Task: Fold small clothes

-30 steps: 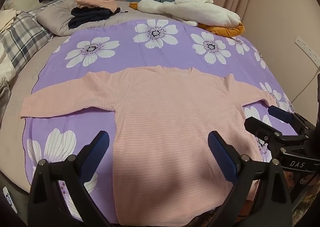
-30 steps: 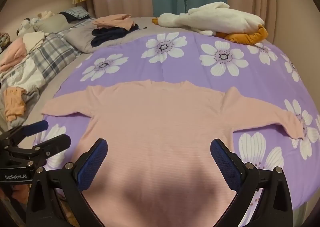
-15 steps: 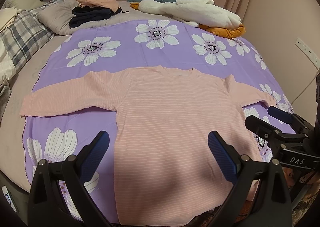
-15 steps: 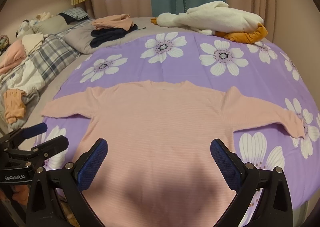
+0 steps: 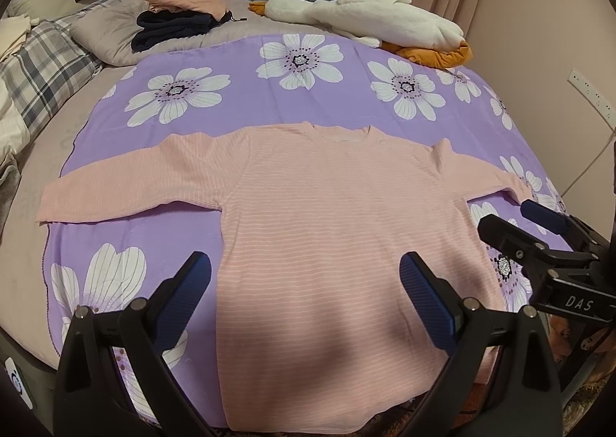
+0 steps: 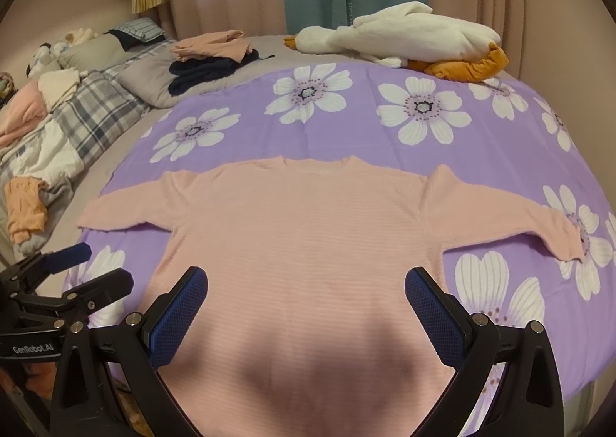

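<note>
Both jaws stand wide apart, gripping nothing: the left gripper [image 5: 304, 294] and the right gripper [image 6: 306, 302] hover side by side over the hem of the pink striped shirt [image 5: 338, 244]. It lies flat, sleeves outspread, on the purple flowered sheet [image 5: 246, 63]. Beyond lie a plush goose [image 6: 400, 36] and folded clothes [image 6: 210, 59].

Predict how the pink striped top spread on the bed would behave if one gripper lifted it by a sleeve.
The pink top lies flat and thin on the purple sheet, so it would probably droop rather than hold shape. It looks light, so one sleeve likely lifts easily. The body might drag and wrinkle the sheet.
</note>
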Demonstrator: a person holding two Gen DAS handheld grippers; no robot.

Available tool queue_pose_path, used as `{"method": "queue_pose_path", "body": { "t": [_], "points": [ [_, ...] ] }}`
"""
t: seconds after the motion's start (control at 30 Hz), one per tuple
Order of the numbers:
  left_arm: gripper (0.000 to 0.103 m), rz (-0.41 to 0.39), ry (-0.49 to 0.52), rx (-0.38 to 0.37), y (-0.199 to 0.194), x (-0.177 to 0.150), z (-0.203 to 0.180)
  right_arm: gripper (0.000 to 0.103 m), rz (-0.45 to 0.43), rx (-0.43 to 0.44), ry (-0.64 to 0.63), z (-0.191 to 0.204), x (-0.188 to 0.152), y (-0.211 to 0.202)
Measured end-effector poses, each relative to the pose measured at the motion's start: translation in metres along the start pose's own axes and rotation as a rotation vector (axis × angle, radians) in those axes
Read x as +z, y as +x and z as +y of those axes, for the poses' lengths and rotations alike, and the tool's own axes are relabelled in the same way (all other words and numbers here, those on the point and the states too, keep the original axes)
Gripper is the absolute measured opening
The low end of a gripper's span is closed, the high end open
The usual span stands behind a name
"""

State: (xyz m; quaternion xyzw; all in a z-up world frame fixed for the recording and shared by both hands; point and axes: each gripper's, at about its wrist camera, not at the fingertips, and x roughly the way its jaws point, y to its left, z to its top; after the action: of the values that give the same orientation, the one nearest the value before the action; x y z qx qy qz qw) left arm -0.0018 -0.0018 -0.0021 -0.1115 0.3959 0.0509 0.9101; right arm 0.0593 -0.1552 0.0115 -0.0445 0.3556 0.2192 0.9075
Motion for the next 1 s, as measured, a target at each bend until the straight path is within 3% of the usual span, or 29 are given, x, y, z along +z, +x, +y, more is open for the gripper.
{"method": "queue_pose_path", "body": {
  "t": [0.33, 0.7, 1.0],
  "points": [
    [0.098, 0.001, 0.001, -0.009, 0.0038, -0.0009, -0.0017, 0.102, -0.004, -0.004, 0.019, -0.0049, 0.0014, -0.002],
    [0.098, 0.044, -0.048, -0.093, 0.0068, -0.0031, -0.006, 0.102, 0.001, -0.011, 0.032, -0.0078, 0.0003, -0.0004],
    [0.098, 0.062, -0.02, -0.059, 0.0102, -0.0043, -0.0072, 0.102, 0.002, -0.007, 0.042, -0.0097, -0.0001, -0.0001]
  ]
}}
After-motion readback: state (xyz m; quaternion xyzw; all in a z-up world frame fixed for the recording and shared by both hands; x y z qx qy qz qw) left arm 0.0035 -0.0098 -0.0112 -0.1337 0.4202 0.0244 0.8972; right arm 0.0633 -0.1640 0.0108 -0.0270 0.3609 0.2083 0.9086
